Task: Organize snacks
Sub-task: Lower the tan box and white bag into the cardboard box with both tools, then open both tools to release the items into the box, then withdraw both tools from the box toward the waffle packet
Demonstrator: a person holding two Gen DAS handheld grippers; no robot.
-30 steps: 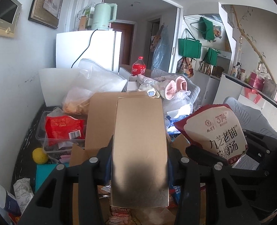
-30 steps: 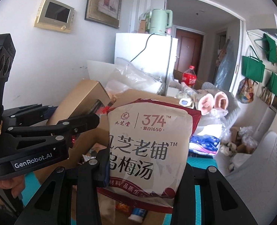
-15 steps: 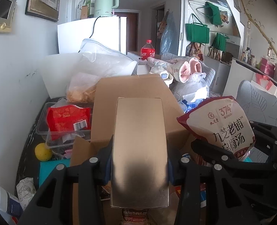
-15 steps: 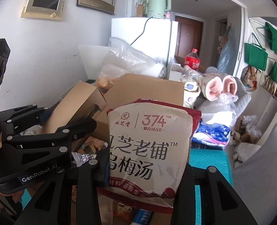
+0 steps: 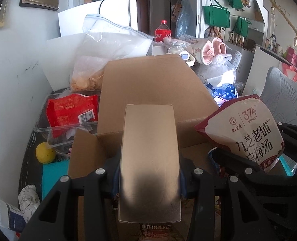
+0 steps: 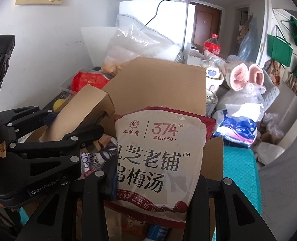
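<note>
My left gripper (image 5: 149, 172) is shut on a plain gold-brown snack box (image 5: 149, 160) and holds it over the open cardboard carton (image 5: 148, 92). The box and left gripper also show in the right wrist view (image 6: 78, 112) at the left. My right gripper (image 6: 154, 178) is shut on a white and dark red snack bag (image 6: 160, 156) printed 374, held over the carton (image 6: 164, 84). The same bag shows in the left wrist view (image 5: 247, 132) at the right. Other snack packets (image 6: 92, 160) lie inside the carton below the grippers.
A clear tray with a red packet (image 5: 72, 110) and a lemon (image 5: 44, 154) sit left of the carton. A zip bag of chips (image 5: 100, 60) stands behind. A cola bottle (image 5: 162, 32), slippers (image 5: 212, 49), plastic bags and a teal mat (image 6: 238, 172) crowd the right.
Both grippers have moved down and forward over the carton with their loads still held. The carton and its contents now look closer and lower in both views.
</note>
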